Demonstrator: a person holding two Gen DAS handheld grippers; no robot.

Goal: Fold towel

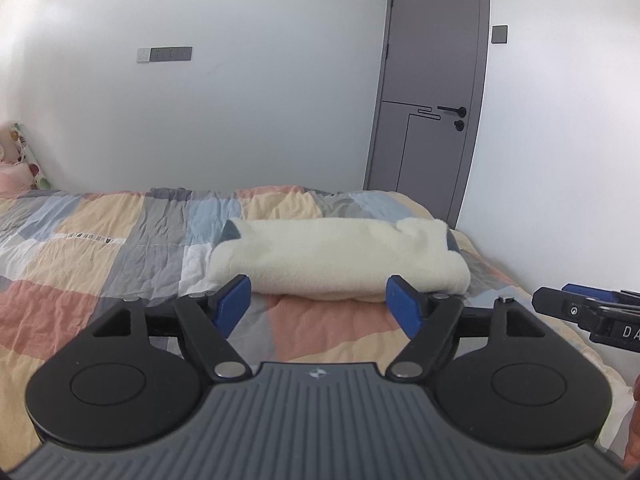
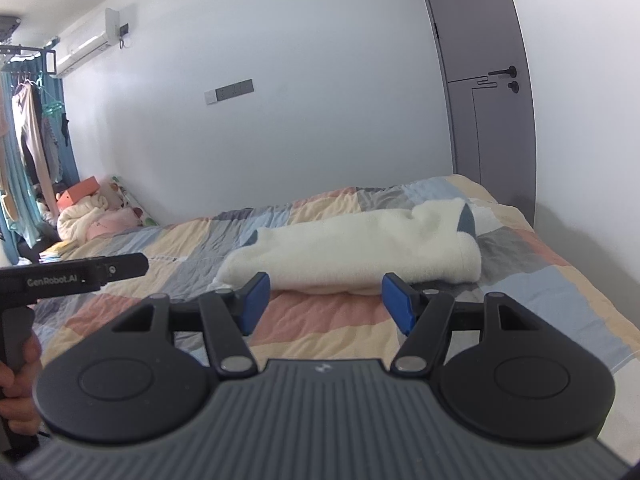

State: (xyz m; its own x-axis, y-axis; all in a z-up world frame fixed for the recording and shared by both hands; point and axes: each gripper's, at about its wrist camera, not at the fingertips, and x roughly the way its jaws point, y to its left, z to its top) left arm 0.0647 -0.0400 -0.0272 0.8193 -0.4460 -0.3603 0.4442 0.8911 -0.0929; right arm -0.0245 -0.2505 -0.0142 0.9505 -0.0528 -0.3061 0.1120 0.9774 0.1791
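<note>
Right gripper (image 2: 324, 300) view alone shows hanging clothes (image 2: 30, 132) beyond towel (image 2: 360, 248).

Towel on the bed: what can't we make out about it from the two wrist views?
- Towel: near lower edge, left wrist view, partly behind the left gripper's blue fingertips.
- Same edge, right wrist view, behind the right gripper's fingertips.
- Layer count: folds hide it, both views.
- Underside: hidden against the bedspread.

Left gripper (image 1: 320, 304): jaws spread apart, nothing between the blue pads, angled slightly downward.
Right gripper (image 2: 324, 302): jaws apart, empty, angled slightly downward.
Left hand (image 2: 16, 396): wrapped around its handle.
</note>
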